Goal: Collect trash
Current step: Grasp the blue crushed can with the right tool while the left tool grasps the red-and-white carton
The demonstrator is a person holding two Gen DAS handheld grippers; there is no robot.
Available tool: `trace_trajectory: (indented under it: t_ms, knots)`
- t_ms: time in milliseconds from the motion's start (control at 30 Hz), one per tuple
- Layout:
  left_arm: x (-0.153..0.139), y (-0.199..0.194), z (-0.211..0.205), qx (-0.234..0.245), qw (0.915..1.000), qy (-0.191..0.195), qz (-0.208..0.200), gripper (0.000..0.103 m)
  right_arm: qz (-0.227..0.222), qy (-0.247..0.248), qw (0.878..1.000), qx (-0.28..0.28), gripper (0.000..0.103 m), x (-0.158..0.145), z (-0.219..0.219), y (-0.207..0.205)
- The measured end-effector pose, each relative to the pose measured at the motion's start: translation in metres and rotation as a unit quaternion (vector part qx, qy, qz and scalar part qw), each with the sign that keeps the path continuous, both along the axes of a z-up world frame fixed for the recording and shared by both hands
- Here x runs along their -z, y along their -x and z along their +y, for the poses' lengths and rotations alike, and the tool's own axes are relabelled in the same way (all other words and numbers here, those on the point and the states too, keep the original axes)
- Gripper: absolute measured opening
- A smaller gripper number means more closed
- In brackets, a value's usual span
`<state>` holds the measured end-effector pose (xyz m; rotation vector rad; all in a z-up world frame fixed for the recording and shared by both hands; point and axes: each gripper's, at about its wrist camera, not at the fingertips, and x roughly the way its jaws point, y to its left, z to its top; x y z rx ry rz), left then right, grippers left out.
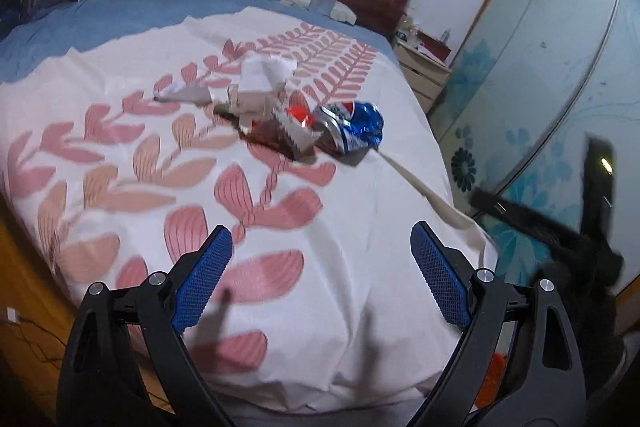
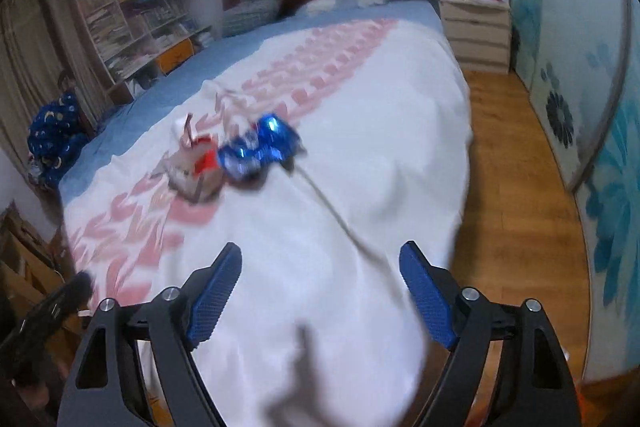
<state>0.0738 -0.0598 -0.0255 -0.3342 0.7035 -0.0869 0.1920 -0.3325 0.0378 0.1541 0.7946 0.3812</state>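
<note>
Both the left gripper (image 1: 321, 253) and the right gripper (image 2: 321, 277) hang wide apart and empty over the near end of the bed (image 1: 360, 267), while the trash, a crushed blue can (image 1: 354, 127), a red-and-white wrapper (image 1: 294, 131) and crumpled white paper (image 1: 260, 79), lies clustered mid-bed on the leaf-patterned cover.

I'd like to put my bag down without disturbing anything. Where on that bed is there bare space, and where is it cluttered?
Crowded: mid-quilt, where the crushed blue can, red-and-white wrapper and crumpled paper huddle together. Free: the white quilt between that pile and the foot of the bed, and the blue sheet between the quilt's edge and the pillows.
</note>
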Motion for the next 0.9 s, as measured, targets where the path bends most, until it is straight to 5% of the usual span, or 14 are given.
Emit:
trace_trajectory:
  t_ms: [300, 400, 567, 600, 900]
  knots:
    - [0.002, -0.026, 0.021, -0.027, 0.9991, 0.033, -0.006, 0.09, 0.037, 0.013, 0.999, 0.005, 0.085, 0.028, 0.086, -0.155]
    - [0.01, -0.041, 0.025, -0.036, 0.998, 0.05, 0.014, 0.09, 0.071, -0.001, 0.997, -0.014, 0.069, 0.054, 0.11, -0.185]
    - [0.018, -0.068, 0.022, -0.029, 0.9983, 0.044, 0.024, 0.09, 0.035, 0.005, 0.999, -0.027, 0.054, 0.055, 0.114, -0.168]
    - [0.021, -0.073, 0.022, -0.032, 0.998, 0.046, 0.028, 0.09, 0.032, 0.004, 0.999, -0.029, 0.045, 0.055, 0.11, -0.163]
    - [0.054, -0.128, 0.045, -0.091, 0.9837, 0.14, 0.068, 0.09, 0.019, -0.044, 0.998, -0.038, 0.041, 0.042, 0.038, -0.1]
